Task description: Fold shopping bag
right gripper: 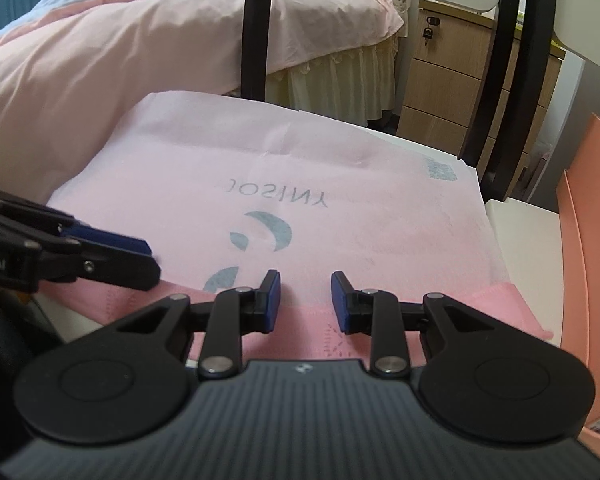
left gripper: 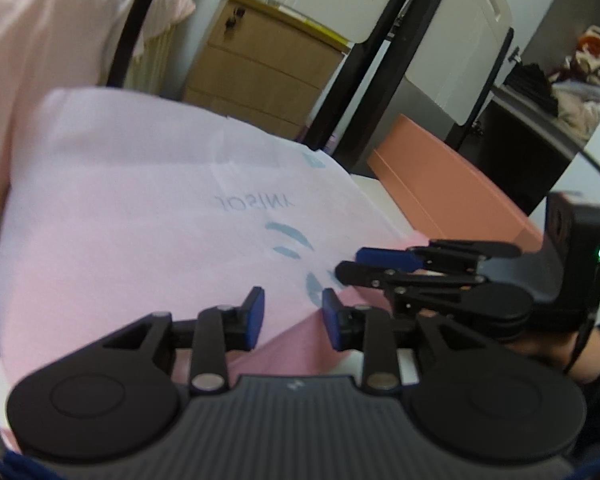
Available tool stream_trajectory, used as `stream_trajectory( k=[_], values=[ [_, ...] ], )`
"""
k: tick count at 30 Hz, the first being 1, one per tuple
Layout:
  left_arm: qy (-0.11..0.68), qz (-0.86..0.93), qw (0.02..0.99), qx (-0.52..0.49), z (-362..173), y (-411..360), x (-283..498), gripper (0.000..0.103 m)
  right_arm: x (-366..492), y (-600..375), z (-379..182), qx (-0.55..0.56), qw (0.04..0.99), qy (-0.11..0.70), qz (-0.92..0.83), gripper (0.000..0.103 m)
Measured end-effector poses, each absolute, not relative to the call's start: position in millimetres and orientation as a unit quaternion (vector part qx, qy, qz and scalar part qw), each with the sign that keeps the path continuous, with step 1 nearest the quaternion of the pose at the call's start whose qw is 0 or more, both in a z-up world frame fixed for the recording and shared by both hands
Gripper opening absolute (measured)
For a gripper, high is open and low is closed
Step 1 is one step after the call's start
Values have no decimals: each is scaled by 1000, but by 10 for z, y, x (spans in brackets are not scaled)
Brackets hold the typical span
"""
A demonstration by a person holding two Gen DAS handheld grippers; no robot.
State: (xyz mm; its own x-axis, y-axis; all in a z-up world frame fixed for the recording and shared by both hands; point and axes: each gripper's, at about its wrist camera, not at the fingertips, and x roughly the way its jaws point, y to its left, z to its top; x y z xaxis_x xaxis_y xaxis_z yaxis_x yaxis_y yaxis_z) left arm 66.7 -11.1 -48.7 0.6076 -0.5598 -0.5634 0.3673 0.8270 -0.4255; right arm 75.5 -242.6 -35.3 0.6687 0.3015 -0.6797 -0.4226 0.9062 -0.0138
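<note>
A pale pink shopping bag (left gripper: 140,200) (right gripper: 300,152) lies flat on a white table (right gripper: 512,220), with mirrored grey lettering and a logo showing through. A darker pink band (right gripper: 440,308) runs along its near edge. My left gripper (left gripper: 294,312) hovers over the near edge, open, with only the bag's surface behind the gap. Its fingers show from the side at the left of the right wrist view (right gripper: 152,262). My right gripper (right gripper: 306,292) is open over the band, nothing between its pads. In the left wrist view the right gripper (left gripper: 350,264) reaches in from the right over the logo.
An orange box (left gripper: 452,192) (right gripper: 592,200) lies along the table's right side. A black chair frame (left gripper: 380,60) (right gripper: 254,40) stands behind the table. Beyond are a wooden drawer cabinet (right gripper: 440,80) and a bed with a pink cover (right gripper: 100,60).
</note>
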Motion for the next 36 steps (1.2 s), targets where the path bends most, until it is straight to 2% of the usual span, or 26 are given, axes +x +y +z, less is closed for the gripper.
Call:
stream_trajectory(
  k=[6, 9, 10, 11, 22, 36],
  values=[
    [347, -259, 894, -114, -509, -114, 635, 30, 782, -2389, -331, -90, 907, 361, 195, 31],
    [350, -270, 888, -130, -533, -80, 657, 20, 770, -2408, -314, -72, 907, 365, 200, 32],
    [353, -273, 885, -134, -546, -75, 667, 8, 757, -2410, -303, -71, 907, 363, 201, 32],
    [356, -273, 883, -137, -559, -75, 679, 0, 741, -2412, -286, -70, 908, 360, 202, 32],
    [371, -290, 860, -198, -663, 56, 785, 0, 560, -2519, -34, -58, 933, 295, 197, 32],
    [366, -283, 868, -180, -650, -17, 774, 0, 439, -2320, -147, -100, 905, 334, 243, 32]
  ],
)
